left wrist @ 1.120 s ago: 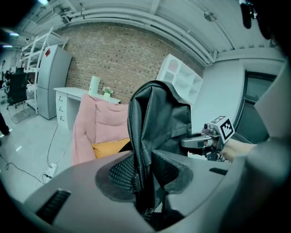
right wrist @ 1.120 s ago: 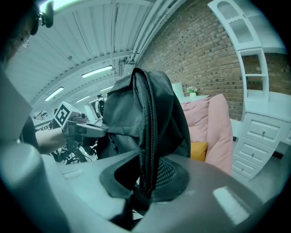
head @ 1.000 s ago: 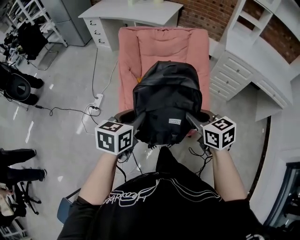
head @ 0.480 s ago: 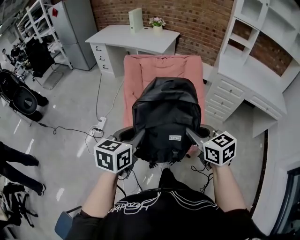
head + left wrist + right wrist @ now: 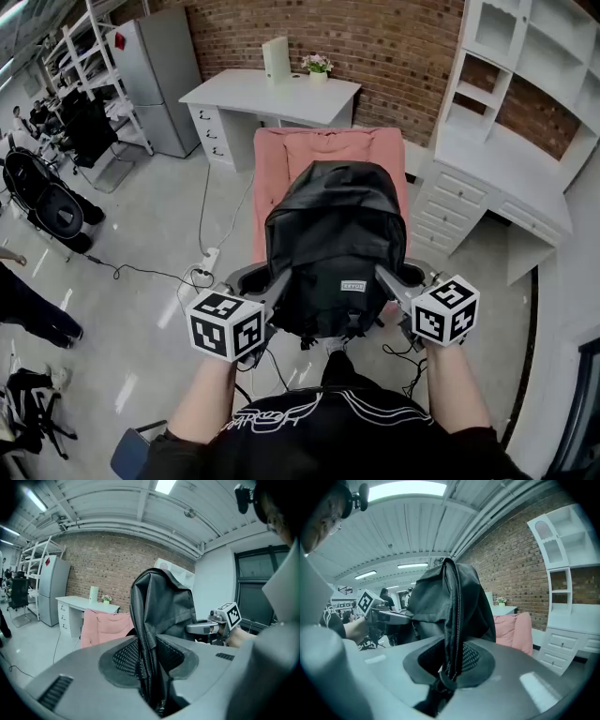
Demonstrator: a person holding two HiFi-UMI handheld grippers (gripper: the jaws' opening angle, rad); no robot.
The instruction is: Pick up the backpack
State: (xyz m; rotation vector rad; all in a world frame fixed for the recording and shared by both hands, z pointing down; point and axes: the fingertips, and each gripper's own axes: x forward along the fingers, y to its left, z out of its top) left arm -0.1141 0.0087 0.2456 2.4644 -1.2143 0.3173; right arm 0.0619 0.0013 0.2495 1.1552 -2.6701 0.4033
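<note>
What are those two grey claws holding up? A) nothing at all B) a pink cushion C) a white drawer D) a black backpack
D: the left gripper and the right gripper each pinch a side of the black backpack.

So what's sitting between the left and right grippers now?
The black backpack, with the left gripper and the right gripper each shut on one side of it; the head view shows it.

Bright, even ceiling lights (image 5: 408, 488); gripper views curve and darken at edges.
</note>
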